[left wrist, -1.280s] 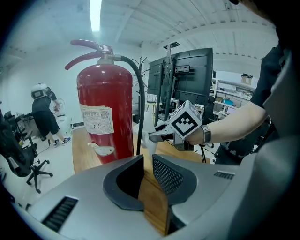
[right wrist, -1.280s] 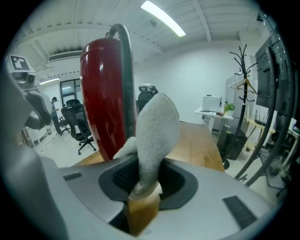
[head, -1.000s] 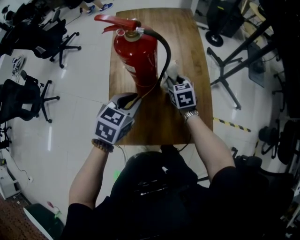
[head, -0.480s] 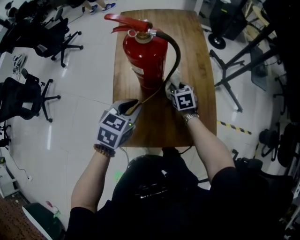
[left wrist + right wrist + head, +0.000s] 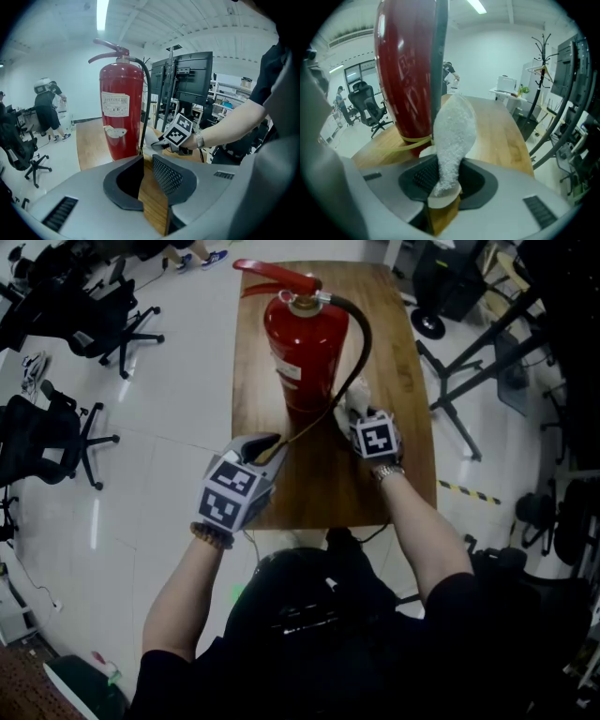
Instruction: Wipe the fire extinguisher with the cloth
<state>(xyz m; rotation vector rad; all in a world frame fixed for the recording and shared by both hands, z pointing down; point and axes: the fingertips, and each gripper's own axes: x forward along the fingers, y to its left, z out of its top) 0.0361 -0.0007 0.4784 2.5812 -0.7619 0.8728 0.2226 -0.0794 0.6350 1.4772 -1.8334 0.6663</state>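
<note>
Fire extinguisher [image 5: 305, 348] stands on the table [image 5: 398, 352] at 12 o'clock; I can't read its white label [image 5: 115, 104]. My left gripper [image 5: 261, 444], at its 7 o'clock, tilts down, jaws apart, empty. My right gripper [image 5: 355, 411], at its 4 o'clock, pinches the cloth [image 5: 454, 131].

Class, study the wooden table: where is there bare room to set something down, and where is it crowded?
Bare wood: the near strip of the table between the left gripper and right gripper; the far right stretch beyond the hose. Crowded: at the base of the fire extinguisher, where hose, cloth and right gripper meet.
</note>
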